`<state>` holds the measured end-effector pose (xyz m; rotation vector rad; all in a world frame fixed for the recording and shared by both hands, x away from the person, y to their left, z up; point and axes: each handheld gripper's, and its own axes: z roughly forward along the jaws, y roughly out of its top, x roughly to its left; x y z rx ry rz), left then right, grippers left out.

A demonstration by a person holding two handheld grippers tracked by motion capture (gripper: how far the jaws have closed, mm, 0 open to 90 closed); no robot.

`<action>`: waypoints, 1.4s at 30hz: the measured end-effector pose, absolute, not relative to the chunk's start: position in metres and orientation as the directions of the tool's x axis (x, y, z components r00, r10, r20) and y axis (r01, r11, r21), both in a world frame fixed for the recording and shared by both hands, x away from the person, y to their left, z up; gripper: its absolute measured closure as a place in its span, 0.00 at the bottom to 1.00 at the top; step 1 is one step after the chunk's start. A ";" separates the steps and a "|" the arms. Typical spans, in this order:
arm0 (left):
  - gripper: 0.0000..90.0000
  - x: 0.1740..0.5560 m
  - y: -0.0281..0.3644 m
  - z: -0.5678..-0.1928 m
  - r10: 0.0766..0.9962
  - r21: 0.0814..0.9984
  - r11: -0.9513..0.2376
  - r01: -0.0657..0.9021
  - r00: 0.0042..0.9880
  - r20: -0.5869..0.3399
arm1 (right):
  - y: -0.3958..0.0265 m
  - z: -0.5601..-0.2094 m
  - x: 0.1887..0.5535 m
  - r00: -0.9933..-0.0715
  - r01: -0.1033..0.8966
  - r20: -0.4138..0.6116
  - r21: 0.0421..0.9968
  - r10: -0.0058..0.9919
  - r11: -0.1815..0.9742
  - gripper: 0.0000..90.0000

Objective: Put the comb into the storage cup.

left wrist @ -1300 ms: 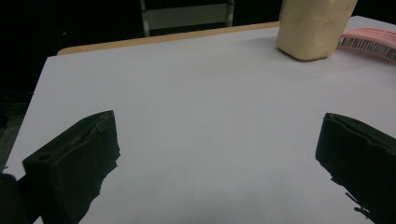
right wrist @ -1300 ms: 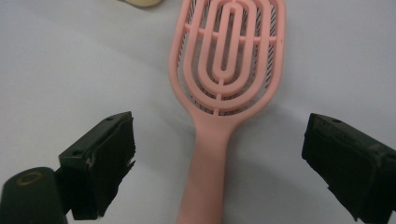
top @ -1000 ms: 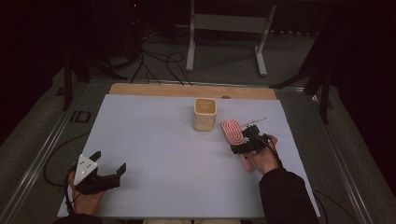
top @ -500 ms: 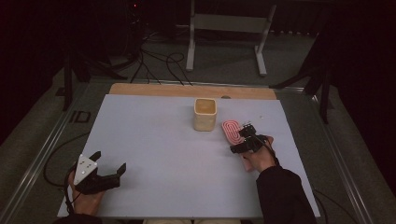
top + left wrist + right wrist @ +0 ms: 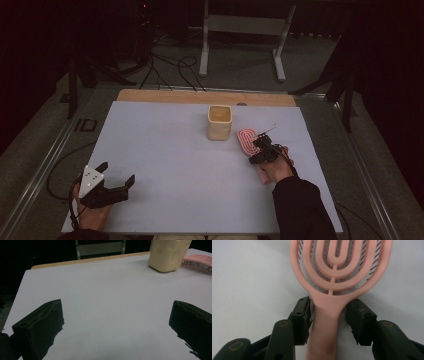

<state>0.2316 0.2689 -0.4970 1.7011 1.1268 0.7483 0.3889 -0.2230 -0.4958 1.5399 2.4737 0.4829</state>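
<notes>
From above, the pink brush (image 5: 246, 140) lies on the white worktop (image 5: 165, 150) just beside the beige cup (image 5: 219, 122). The right tool (image 5: 260, 150) sits at its handle, forearm reaching in from the near edge. The left tool (image 5: 116, 184) rests spread apart near the front left corner.

Along the left tool (image 5: 117, 325), nothing lies between its jaws.

Along the right tool (image 5: 329, 315), the jaws straddle the brush's neck, one touching, not yet clamped. I'd centre them before squeezing.
</notes>
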 end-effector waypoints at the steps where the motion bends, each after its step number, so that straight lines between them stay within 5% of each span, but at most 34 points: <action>1: 0.00 0.232 0.269 -0.497 0.920 0.924 -0.146 0.352 0.393 -0.004 | -0.223 -0.496 0.389 -0.439 0.838 0.014 0.367 0.899 0.404 0.61; 19: 0.00 0.232 0.269 -0.497 0.920 0.924 -0.147 0.352 0.392 -0.003 | -0.219 -0.496 0.388 -0.460 0.831 -0.002 0.353 0.888 0.431 0.62; 42: 0.00 0.232 0.269 -0.497 0.921 0.923 -0.149 0.354 0.389 -0.001 | -0.223 -0.495 0.391 -0.465 0.831 -0.002 0.344 0.885 0.437 0.77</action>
